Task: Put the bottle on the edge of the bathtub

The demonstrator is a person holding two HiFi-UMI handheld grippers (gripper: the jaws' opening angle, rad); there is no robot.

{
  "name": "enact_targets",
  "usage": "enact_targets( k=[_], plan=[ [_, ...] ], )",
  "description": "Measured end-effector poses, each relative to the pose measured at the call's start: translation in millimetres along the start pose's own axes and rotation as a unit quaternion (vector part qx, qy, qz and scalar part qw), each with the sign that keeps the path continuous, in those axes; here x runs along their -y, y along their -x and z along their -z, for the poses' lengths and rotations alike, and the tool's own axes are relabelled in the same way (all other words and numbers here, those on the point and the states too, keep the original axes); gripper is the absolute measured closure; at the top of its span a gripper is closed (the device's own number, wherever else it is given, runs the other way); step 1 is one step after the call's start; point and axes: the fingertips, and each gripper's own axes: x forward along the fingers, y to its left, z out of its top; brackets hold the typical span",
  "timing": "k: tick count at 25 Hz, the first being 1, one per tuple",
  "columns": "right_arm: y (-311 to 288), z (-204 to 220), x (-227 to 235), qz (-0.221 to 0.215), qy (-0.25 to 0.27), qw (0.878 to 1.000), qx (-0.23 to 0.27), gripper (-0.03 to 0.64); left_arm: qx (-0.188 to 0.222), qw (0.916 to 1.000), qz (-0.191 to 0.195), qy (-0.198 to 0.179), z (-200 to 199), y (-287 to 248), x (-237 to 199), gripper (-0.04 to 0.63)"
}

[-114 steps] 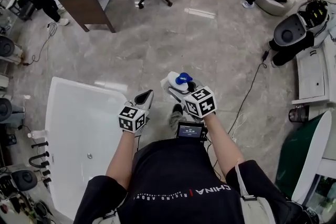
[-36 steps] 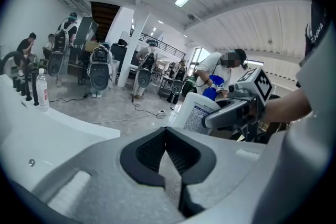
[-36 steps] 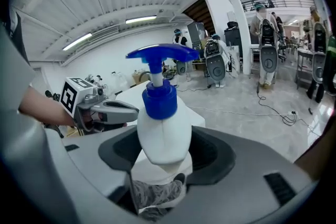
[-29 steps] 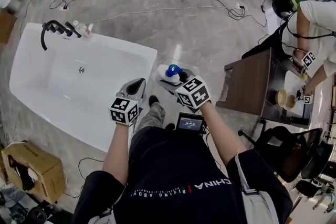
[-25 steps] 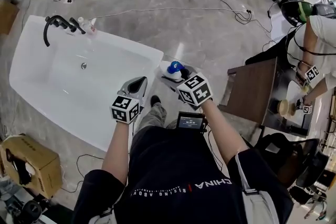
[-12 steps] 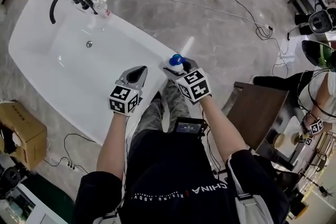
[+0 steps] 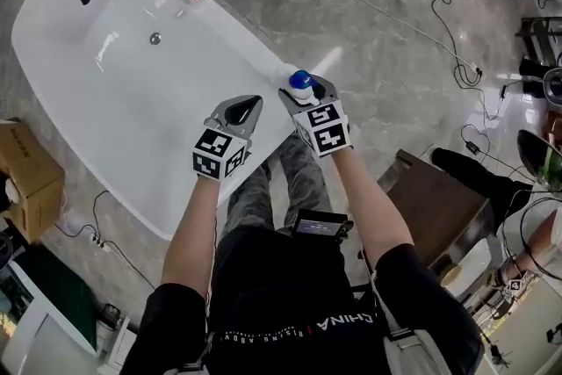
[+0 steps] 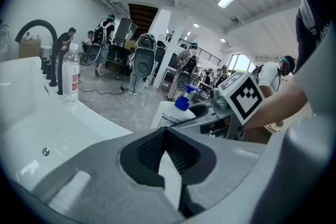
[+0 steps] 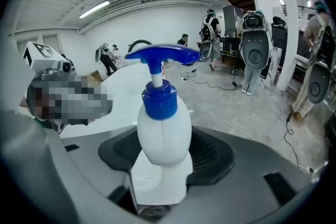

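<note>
Both pads of my right gripper point(image 9: 164, 162) press on the white pump bottle point(image 9: 163, 131), across its wide body below the blue collar. It stands upright in my grip at the near corner of the bathtub point(image 7: 263, 57) rim; whether its base touches yet, I cannot tell. I judge it smooth, slightly slippery plastic, fairly stiff, with a tall pump head that could tip it, so the low body is the place to hold. My left gripper point(image 7: 239, 111) hangs beside it over the tub, jaws closed on nothing.
</note>
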Motion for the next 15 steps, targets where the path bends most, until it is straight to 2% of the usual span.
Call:
enact_targets(
  k=[8,15],
  plan=[
    [-55,-3,7,-0.018,0.025,1.0,-0.001,0.348,-0.007,0.9994,-0.013,0.031,20,-19,-29,0.586],
    [-60,-8,0,-0.017,0.067,0.998,0.006,0.345,-0.015,0.9988,-0.02,0.042,28,-16,-35,0.586]
  ],
)
